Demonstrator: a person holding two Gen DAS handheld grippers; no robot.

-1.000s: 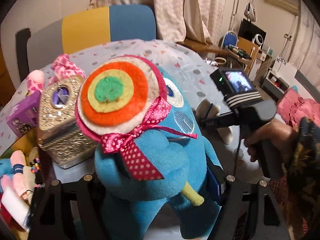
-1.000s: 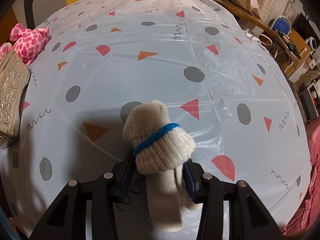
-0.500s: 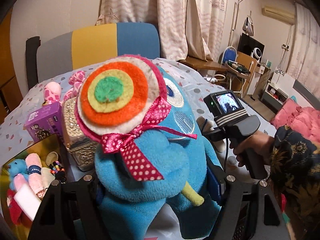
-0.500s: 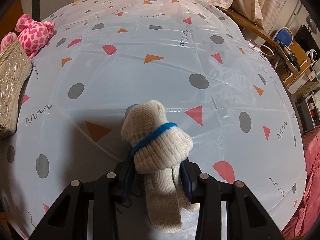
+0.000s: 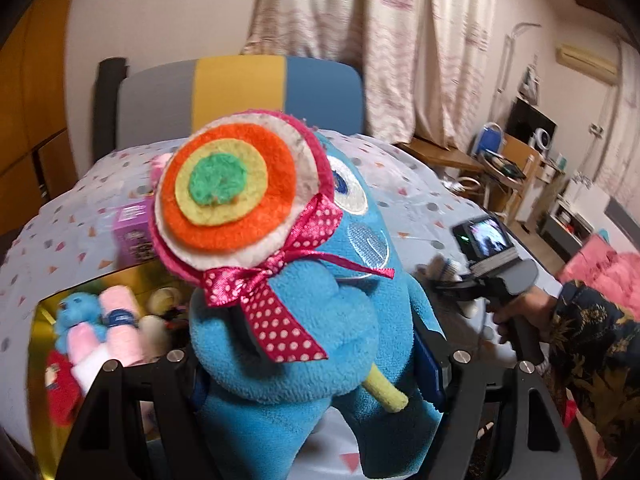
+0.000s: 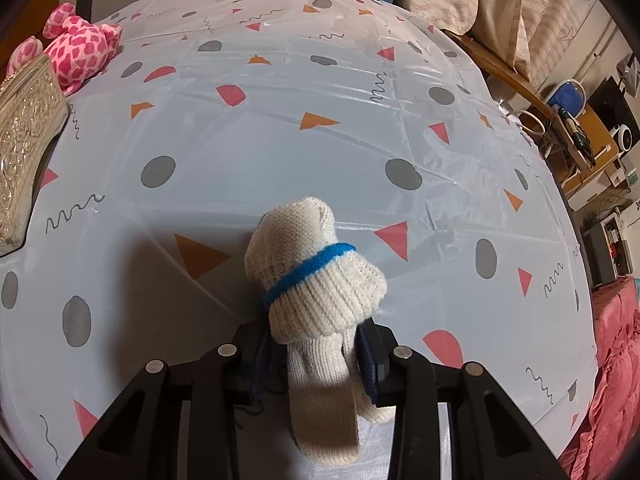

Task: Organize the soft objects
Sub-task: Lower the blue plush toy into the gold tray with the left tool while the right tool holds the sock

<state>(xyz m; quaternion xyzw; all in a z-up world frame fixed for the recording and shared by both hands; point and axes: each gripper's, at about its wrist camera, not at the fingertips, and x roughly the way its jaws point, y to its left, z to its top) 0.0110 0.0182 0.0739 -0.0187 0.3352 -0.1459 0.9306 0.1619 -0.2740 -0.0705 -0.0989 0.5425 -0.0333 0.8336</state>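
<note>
My left gripper [image 5: 316, 376] is shut on a blue plush toy [image 5: 320, 320] with a round orange-and-green felt eye and a pink dotted bow, held above the table. Low at the left lies a gold box [image 5: 36, 364] with several soft toys in it. On the patterned tablecloth [image 6: 280, 140], a rolled cream knitted sock [image 6: 320, 300] with a blue stripe sits between the pads of my right gripper [image 6: 316, 364]. Those jaws are closing and press into the sock. The right gripper [image 5: 452, 284] also shows in the left wrist view, held by a hand [image 5: 516, 312].
A pink spotted plush [image 6: 80, 56] and a silver embossed box [image 6: 24, 160] lie at the table's left side. A purple carton [image 5: 132, 232] stands behind the gold box. A striped chair back [image 5: 240, 92] is beyond the table; a pink blanket [image 6: 616, 360] lies right.
The left gripper has risen with the blue plush, bringing the gold box of toys further into view and hiding the silver box. The right jaws have narrowed onto the sock.
</note>
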